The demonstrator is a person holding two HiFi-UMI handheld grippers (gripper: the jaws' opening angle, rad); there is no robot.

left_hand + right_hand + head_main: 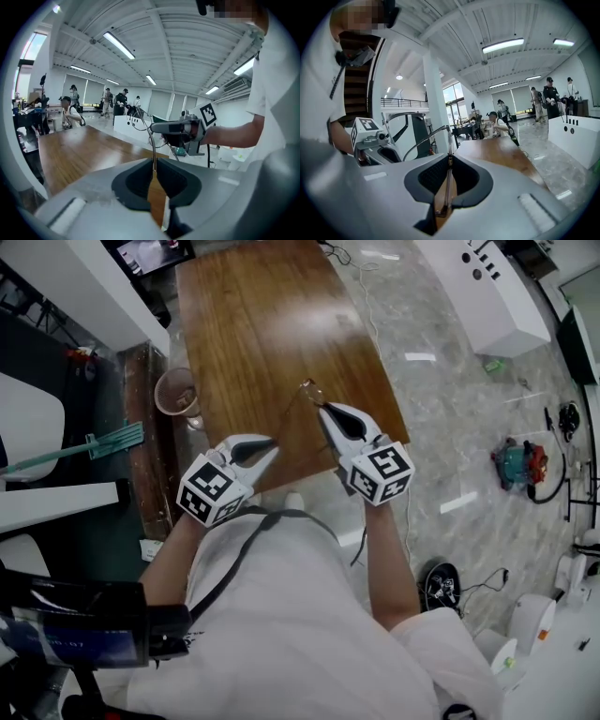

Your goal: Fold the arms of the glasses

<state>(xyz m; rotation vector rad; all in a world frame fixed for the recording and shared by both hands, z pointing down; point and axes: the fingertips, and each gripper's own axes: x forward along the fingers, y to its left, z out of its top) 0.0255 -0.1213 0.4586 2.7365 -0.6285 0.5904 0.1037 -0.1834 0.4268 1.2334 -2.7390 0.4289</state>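
Thin wire-framed glasses [307, 390] hang in the air over the near end of the wooden table [253, 324], held between both grippers. My right gripper [323, 410] is shut on the frame close to the lens; in the right gripper view [450, 159] a thin part of the frame stands pinched between its jaws. My left gripper [274, 442] is shut on the end of one glasses arm [289, 414]. In the left gripper view [153, 161] that wire arm [151, 138] rises from the closed jaws toward the right gripper [178, 129]. The second arm is too thin to make out.
A brown paper cup [176, 392] stands on a dark bench left of the table. A green mop head [111, 440] lies further left. A white cabinet [487, 287] and a teal device [516, 463] with cables sit on the floor to the right.
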